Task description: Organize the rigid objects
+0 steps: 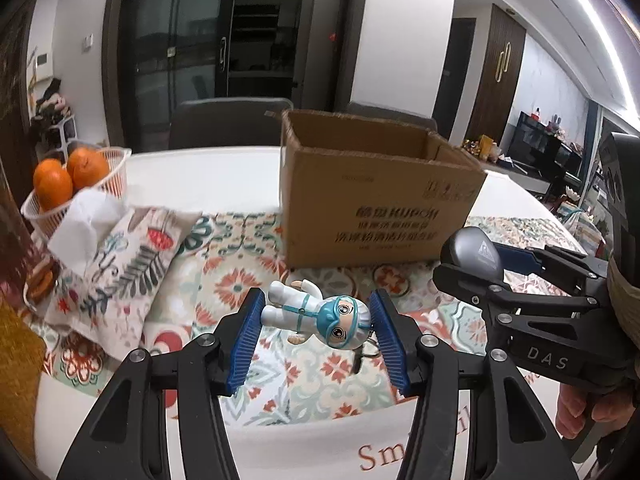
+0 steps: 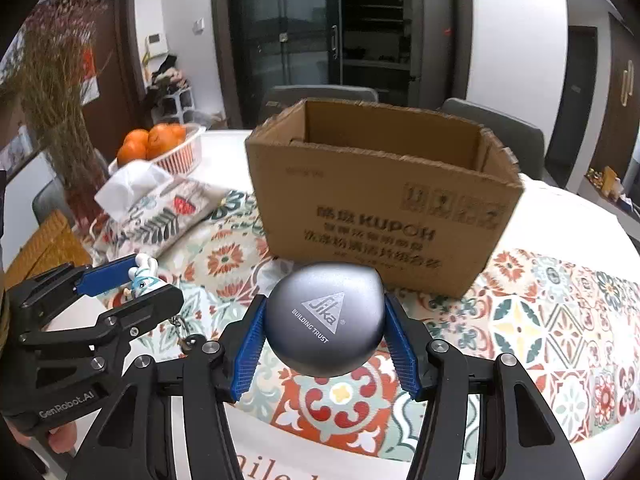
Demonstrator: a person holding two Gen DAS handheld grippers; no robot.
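My left gripper (image 1: 318, 320) is shut on a small white and teal figurine keychain (image 1: 320, 314), held sideways above the patterned cloth, its key ring dangling by the right pad. My right gripper (image 2: 324, 332) is shut on a rounded grey case (image 2: 325, 320) printed with a Sika logo. The same grey case (image 1: 472, 252) shows at the right of the left wrist view, and the figurine (image 2: 143, 276) at the left of the right wrist view. An open cardboard box (image 1: 376, 200) (image 2: 380, 200) stands upright on the table just beyond both grippers.
A white basket of oranges (image 1: 72, 180) (image 2: 160, 148) sits at the far left, with a tissue pack in a floral pouch (image 1: 120, 248) (image 2: 156, 216) beside it. Dried stems (image 2: 52, 80) stand at the left. Chairs (image 2: 320, 96) line the table's far side. A person's fingers (image 1: 580, 408) hold the right gripper.
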